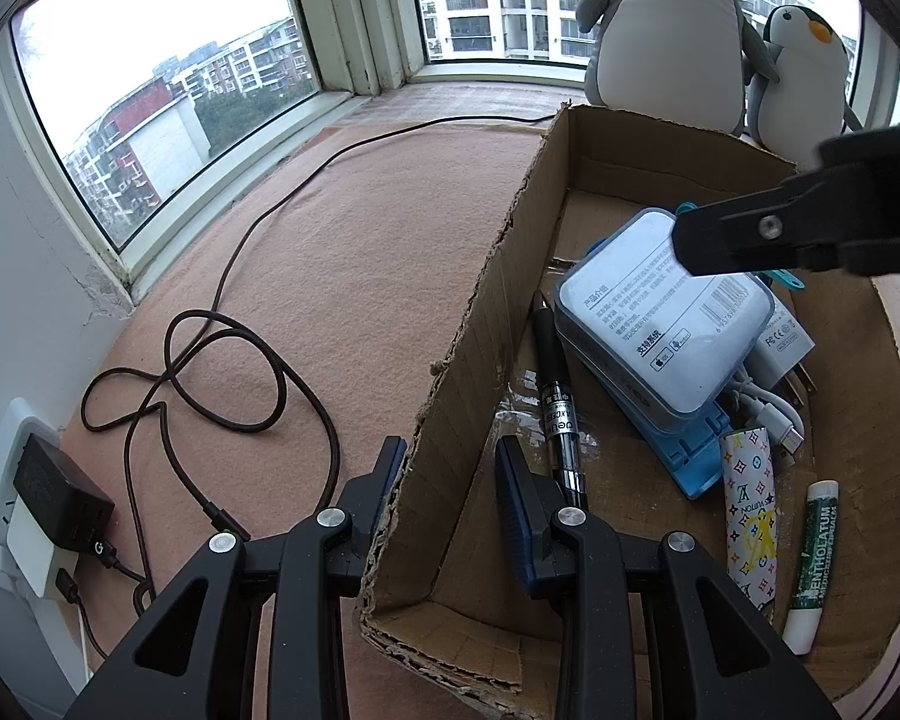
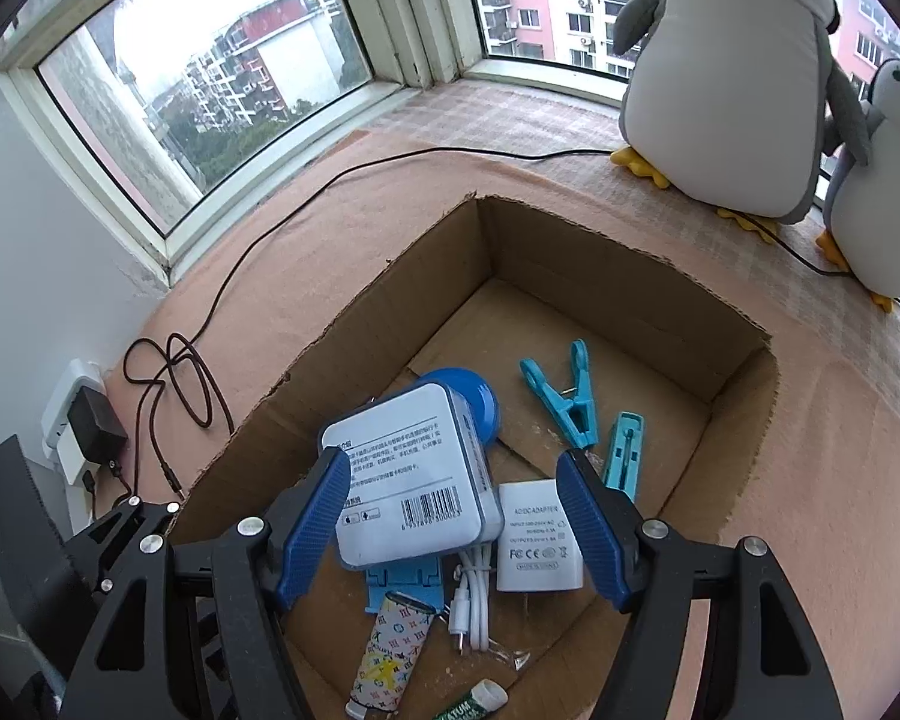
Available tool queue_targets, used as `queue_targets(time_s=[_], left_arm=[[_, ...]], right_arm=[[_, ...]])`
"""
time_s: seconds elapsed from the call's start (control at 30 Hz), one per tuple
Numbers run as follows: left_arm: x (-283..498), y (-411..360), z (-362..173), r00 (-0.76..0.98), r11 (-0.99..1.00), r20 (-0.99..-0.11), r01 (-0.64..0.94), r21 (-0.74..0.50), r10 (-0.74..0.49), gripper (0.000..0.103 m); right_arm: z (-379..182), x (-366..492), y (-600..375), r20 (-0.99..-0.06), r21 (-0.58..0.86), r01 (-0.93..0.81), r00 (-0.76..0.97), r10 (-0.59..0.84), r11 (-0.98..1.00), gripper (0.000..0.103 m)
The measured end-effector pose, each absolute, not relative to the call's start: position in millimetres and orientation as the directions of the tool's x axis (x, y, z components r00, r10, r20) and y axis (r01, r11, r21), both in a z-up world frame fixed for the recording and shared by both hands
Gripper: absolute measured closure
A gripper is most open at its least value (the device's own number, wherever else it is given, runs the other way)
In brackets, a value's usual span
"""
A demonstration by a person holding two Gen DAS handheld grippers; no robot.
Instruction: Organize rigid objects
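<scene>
A bay window [image 2: 222, 96] wraps the far corner, grey daylight and apartment blocks [image 2: 546, 0] beyond. A pinkish cloth [image 1: 342, 276] covers the window bench. At its left edge, a white wall [image 1: 24, 276] carries a socket [image 1: 6, 480]

Your left gripper [image 1: 450, 471] points forward and slightly down with its jaws parted, one finger each side of a wall, while your right gripper [image 2: 459, 516] hangs tilted downward, its blue pads [image 2: 315, 525] spread wide and holding nothing.

Cardboard box [image 2: 576, 276] matt, rough-torn; white case [image 2: 408, 480] glossy plastic.
</scene>
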State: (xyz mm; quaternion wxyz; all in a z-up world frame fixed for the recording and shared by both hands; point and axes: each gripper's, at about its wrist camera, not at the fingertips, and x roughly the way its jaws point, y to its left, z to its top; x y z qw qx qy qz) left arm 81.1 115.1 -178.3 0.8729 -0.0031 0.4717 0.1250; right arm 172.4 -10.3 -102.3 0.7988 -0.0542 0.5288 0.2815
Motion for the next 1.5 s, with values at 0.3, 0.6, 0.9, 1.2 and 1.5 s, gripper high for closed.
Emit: queue_targets(time_s=[0.3, 0.6, 0.9, 1.2, 1.5], left_arm=[[82, 116, -178, 0.519, 0.97, -0.828, -0.218, 0.11, 0.211, 0.071], [83, 116, -174, 0.507, 0.972, -0.835, -0.198, 0.127, 0.212, 0.07], [67, 105, -138, 0.573, 0.973, -0.79, -0.185, 0.135, 0.218, 0.07], [29, 69, -69, 0.691, 0.988, -0.706, -0.124, 0.097, 0.156, 0.049], [-10, 36, 4, 0.794, 0.993, -0.597, -0.086, 0.083, 0.118, 0.018]], right_arm=[[-86, 152, -40, -0.859, 0.213, -0.489, 0.319, 0.401, 0.846, 0.035], [-69, 121, -83, -0.846, 0.206, -0.458, 0.361, 0.393, 0.865, 0.035], [-48, 95, -128, -0.817, 0.227, -0.387, 0.424, 0.391, 0.894, 0.035], [-9, 59, -159, -0.756, 0.236, -0.307, 0.538, 0.373, 0.922, 0.026], [32, 23, -176, -0.691, 0.198, -0.227, 0.657, 0.3, 0.954, 0.013]])
